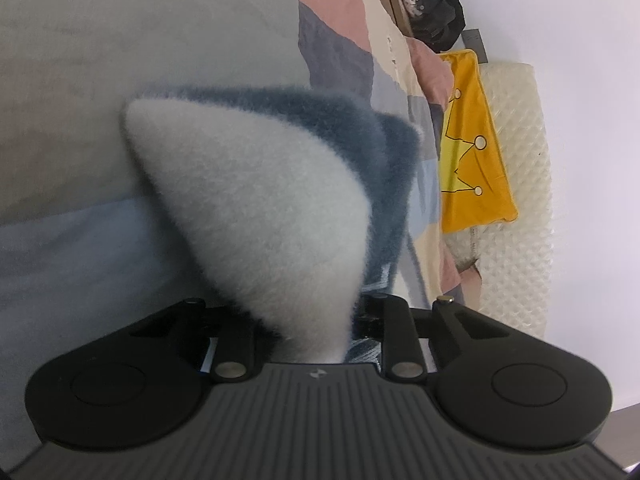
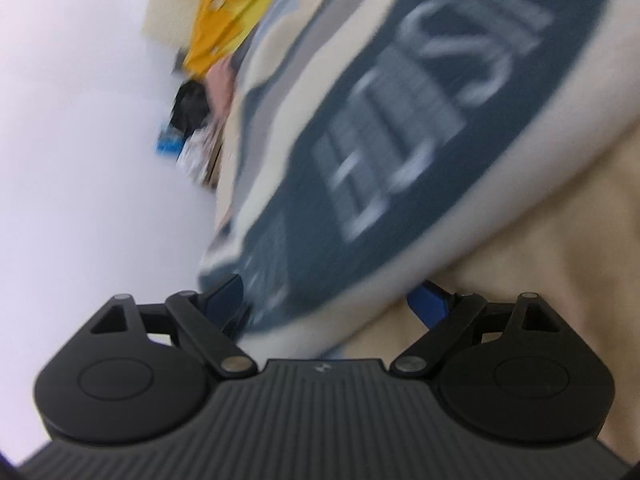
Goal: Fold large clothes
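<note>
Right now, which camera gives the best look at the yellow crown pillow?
The left wrist view: the yellow pillow is sharp there, its crown drawing plain, leaning against a white quilted cushion. The right wrist view catches only a blurred yellow corner at the top.

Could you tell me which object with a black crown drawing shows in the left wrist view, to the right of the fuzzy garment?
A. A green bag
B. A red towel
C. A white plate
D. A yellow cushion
D: a yellow cushion bearing a black line-drawn crown lies to the right of the white and blue fuzzy garment that the left tool holds.
</note>
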`<state>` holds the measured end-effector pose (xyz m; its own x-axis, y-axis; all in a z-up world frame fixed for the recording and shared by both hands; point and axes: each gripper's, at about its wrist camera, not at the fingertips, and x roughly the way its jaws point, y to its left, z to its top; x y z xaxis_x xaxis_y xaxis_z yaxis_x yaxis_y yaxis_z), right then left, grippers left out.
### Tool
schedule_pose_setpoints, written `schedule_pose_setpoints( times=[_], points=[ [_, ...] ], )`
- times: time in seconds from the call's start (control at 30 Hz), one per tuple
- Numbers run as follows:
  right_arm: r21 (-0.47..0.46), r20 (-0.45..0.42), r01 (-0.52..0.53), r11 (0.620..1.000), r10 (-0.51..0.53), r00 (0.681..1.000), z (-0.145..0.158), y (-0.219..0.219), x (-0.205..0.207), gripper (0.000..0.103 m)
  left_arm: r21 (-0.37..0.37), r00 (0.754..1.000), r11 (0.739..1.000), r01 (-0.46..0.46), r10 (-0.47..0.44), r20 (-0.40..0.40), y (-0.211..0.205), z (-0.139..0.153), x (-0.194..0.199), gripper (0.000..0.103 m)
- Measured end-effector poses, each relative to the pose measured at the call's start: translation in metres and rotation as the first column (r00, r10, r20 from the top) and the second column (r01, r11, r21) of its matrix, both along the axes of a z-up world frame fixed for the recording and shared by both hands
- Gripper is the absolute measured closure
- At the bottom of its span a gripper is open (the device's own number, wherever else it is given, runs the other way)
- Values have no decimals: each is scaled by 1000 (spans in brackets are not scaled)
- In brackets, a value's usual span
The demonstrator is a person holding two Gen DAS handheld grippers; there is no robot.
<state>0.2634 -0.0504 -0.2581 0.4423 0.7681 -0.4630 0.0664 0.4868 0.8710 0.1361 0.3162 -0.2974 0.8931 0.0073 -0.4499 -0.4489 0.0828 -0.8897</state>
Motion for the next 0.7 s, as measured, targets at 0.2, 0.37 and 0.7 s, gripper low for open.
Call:
schedule_pose_setpoints(
  times=[0.2,0.37,0.7],
  points=[
    [52,-39,300,952,-298,954,-9,-54,14,13,-63,999,998,10,-7,43,9,-11,-3,73],
    [86,-69,418,904,-413,908,-14,-78,12,13,-151,994,989,-6,22,103,16,-21,-6,35],
    [44,-67,497,867,-494,867,-15,-75,21,13,-86,999,996,16,-13,39,23,-21,19,27]
  ],
)
